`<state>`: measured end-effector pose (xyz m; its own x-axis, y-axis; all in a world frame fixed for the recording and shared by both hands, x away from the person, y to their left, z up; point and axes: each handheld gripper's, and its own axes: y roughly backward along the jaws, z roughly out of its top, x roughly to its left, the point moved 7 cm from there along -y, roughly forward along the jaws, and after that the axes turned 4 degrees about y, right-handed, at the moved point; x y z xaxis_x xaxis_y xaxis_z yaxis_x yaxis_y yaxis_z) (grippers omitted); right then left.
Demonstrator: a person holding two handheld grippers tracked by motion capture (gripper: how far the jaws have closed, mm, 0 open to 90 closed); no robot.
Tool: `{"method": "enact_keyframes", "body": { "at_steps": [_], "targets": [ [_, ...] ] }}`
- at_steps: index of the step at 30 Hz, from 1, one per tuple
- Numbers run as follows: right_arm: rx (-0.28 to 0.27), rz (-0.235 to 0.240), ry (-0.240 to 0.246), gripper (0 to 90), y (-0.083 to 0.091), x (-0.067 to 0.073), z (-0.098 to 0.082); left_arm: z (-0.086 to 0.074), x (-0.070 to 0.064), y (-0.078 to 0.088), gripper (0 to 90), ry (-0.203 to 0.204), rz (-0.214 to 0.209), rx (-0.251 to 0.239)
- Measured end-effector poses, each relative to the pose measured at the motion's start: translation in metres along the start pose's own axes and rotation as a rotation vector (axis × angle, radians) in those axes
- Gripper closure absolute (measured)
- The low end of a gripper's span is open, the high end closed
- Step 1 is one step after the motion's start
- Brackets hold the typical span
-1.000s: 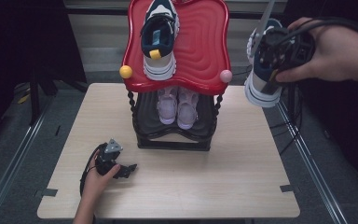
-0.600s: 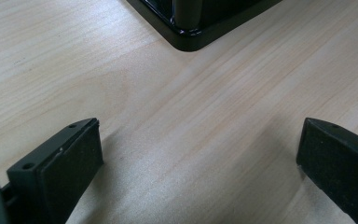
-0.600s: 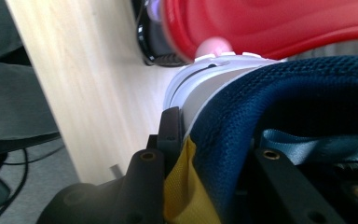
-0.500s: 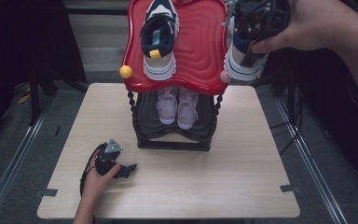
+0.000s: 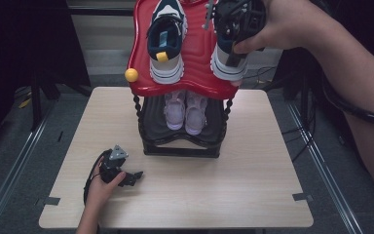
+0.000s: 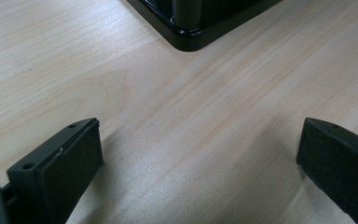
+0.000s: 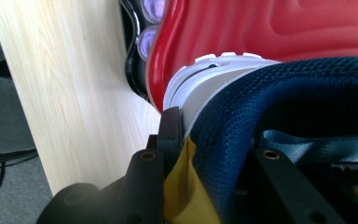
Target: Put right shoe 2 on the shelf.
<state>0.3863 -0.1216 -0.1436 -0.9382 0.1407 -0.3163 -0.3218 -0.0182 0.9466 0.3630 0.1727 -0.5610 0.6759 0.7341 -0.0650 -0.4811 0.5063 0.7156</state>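
Carrying navy sneaker (image 5: 228, 58), clamped in my right gripper (image 5: 236, 29), from beside the rack to over red shelf (image 5: 195, 53) | mate (image 5: 166, 39) already there | left gripper (image 5: 121, 176) gaped empty on table (image 5: 253, 195) | pair nearly complete.

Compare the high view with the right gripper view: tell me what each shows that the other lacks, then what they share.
High view alone: the left gripper open on the table, the first sneaker already on the red tray, a yellow ball. Right gripper view alone: a yellow tab at the jaw gripping the second sneaker's navy collar. Shared: that sneaker, the red tray, the lilac shoes, the table.
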Motion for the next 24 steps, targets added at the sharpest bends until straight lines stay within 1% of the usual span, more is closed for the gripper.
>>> {"method": "enact_keyframes", "body": {
  "at_steps": [1, 2, 6, 7, 10, 11, 19, 22, 23, 24],
  "targets": [
    [0.003, -0.001, 0.002, 72.9, -0.002, 0.000, 0.001, 0.000, 0.000, 0.000, 0.0, 0.000, 0.000, 0.000],
    [0.005, -0.013, 0.011, 73.0, -0.004, -0.002, 0.004, 0.000, 0.000, 0.000, 0.0, 0.000, 0.000, 0.000],
    [-0.001, -0.007, 0.020, 72.9, -0.011, -0.004, 0.012, 0.000, 0.000, 0.000, 0.0, 0.000, 0.000, 0.000],
    [-0.008, -0.008, 0.030, 72.9, -0.014, -0.006, 0.015, 0.000, 0.000, 0.000, 0.0, 0.000, 0.001, 0.000],
    [0.002, -0.018, 0.030, 72.9, -0.018, -0.008, 0.021, 0.000, 0.000, 0.000, 0.0, 0.000, 0.000, 0.000],
    [-0.007, -0.014, 0.033, 72.9, -0.019, -0.010, 0.023, 0.000, 0.000, 0.000, 0.0, 0.000, 0.000, 0.000],
    [0.005, -0.003, 0.046, 72.7, -0.030, -0.013, 0.033, 0.000, 0.000, 0.000, 0.0, -0.001, 0.000, 0.000],
    [0.006, -0.008, 0.048, 72.6, -0.033, -0.015, 0.037, 0.000, 0.000, 0.000, 0.0, 0.000, 0.000, 0.000],
    [0.004, -0.011, 0.058, 72.6, -0.034, -0.016, 0.038, 0.000, 0.000, 0.000, 0.0, -0.001, 0.000, 0.000],
    [0.004, -0.011, 0.050, 72.6, -0.035, -0.015, 0.039, 0.000, 0.000, 0.000, 0.0, -0.001, -0.001, 0.000]
  ]
}}
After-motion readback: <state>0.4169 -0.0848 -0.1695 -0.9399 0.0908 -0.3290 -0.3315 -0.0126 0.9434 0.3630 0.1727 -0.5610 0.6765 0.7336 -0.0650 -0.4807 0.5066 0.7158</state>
